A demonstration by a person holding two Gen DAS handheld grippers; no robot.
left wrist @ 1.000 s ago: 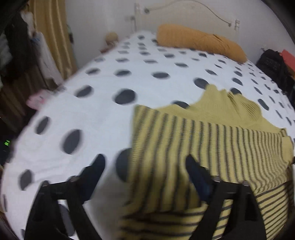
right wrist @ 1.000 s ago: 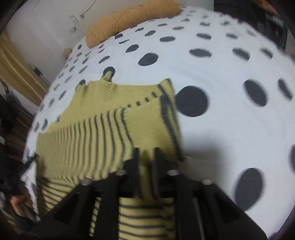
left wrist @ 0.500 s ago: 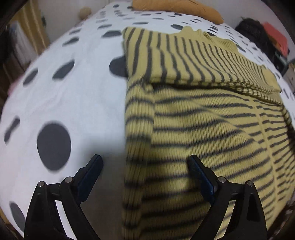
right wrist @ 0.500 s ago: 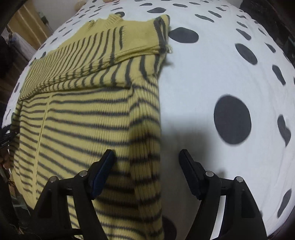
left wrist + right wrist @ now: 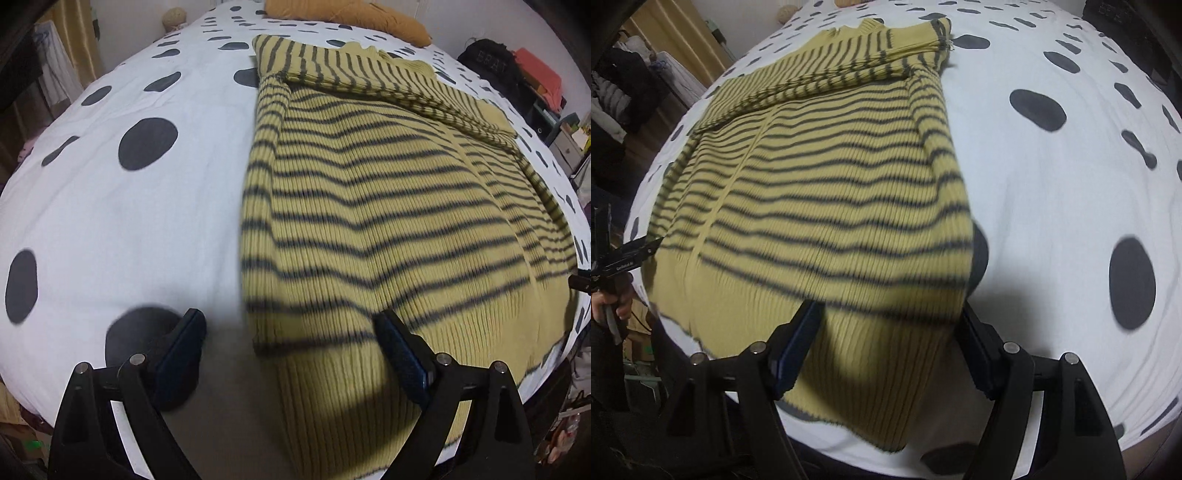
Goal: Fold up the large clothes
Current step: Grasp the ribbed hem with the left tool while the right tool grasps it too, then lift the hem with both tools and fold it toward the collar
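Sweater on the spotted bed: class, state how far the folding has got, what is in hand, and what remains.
Done: the striped sweater has its sleeves folded across the top. In hand: nothing; the left gripper and right gripper are open over the hem corners. Left: probably folding the hem up toward the collar.

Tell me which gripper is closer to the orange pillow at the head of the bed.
Cannot tell: the orange pillow is far from both. Left gripper and right gripper each hover open over the sweater's near hem.

The yellow ribbed sweater [image 5: 388, 206] with thin dark stripes lay flat on the polka-dot bedspread [image 5: 129, 206], its sleeves folded across the upper part, its plain hem at the bed's near edge.
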